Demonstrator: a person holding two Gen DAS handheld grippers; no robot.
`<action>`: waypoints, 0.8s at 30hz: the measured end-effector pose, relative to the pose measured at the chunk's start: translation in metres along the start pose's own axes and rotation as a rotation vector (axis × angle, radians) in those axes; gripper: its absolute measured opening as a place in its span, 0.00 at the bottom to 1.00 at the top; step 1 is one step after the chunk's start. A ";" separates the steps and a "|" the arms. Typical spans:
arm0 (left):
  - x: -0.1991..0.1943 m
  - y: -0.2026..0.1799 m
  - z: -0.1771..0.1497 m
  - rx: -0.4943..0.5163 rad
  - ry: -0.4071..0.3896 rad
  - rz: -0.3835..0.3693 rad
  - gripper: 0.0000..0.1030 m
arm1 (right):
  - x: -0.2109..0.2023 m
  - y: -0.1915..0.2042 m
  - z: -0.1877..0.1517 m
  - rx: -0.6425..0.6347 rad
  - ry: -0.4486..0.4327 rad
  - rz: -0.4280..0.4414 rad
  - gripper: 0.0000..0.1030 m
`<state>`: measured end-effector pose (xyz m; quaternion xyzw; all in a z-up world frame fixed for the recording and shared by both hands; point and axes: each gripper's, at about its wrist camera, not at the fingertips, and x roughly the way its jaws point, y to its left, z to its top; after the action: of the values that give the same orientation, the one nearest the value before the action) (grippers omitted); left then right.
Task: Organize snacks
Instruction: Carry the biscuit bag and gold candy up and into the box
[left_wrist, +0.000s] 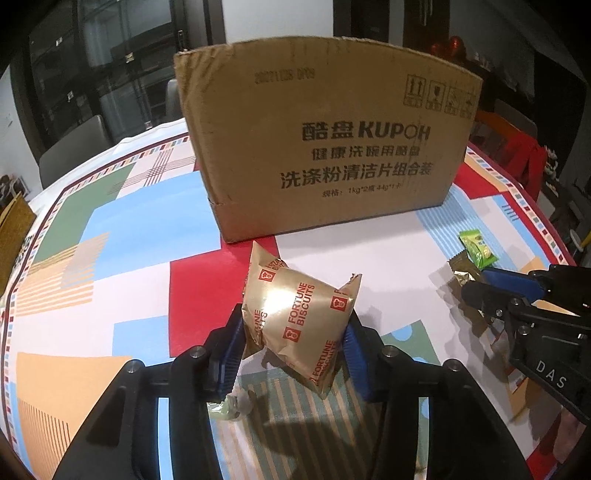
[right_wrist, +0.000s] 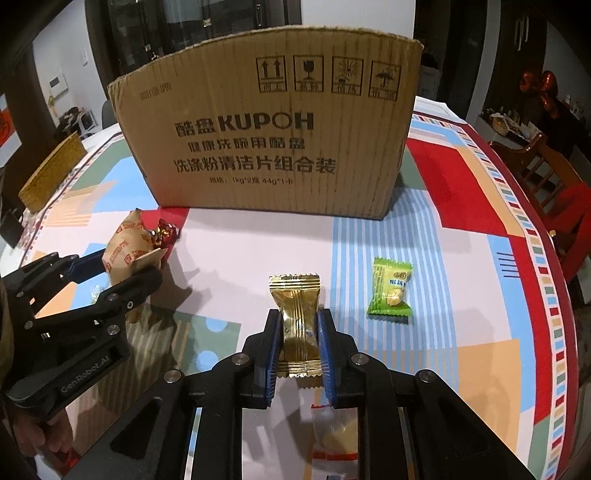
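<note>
A: What are the jaws doing?
B: The left gripper (left_wrist: 293, 345) pinches a puffy gold Fortune Biscuits packet (left_wrist: 295, 317), centre frame; the right gripper (right_wrist: 299, 350) pinches a flat gold foil candy wrapper (right_wrist: 297, 325), below the brown cardboard box (right_wrist: 273, 122).

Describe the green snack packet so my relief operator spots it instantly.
Start at the big cardboard box on the patterned tablecloth. In front of its right half, on blue stripes, lies the green packet, just right of the gold packet held by the right gripper. It is the only green wrapper.
</note>
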<state>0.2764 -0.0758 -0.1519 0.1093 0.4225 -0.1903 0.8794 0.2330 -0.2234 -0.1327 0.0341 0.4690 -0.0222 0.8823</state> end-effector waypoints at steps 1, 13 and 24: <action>-0.001 0.000 0.001 -0.003 -0.001 0.002 0.47 | -0.001 0.000 0.001 0.000 -0.003 0.000 0.20; -0.017 0.001 0.014 -0.046 -0.015 0.029 0.47 | -0.016 -0.001 0.016 0.010 -0.051 0.012 0.20; -0.039 0.005 0.028 -0.083 -0.047 0.048 0.46 | -0.038 -0.004 0.030 0.015 -0.110 0.022 0.20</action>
<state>0.2758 -0.0720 -0.1033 0.0782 0.4064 -0.1541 0.8972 0.2362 -0.2299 -0.0846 0.0446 0.4193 -0.0181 0.9066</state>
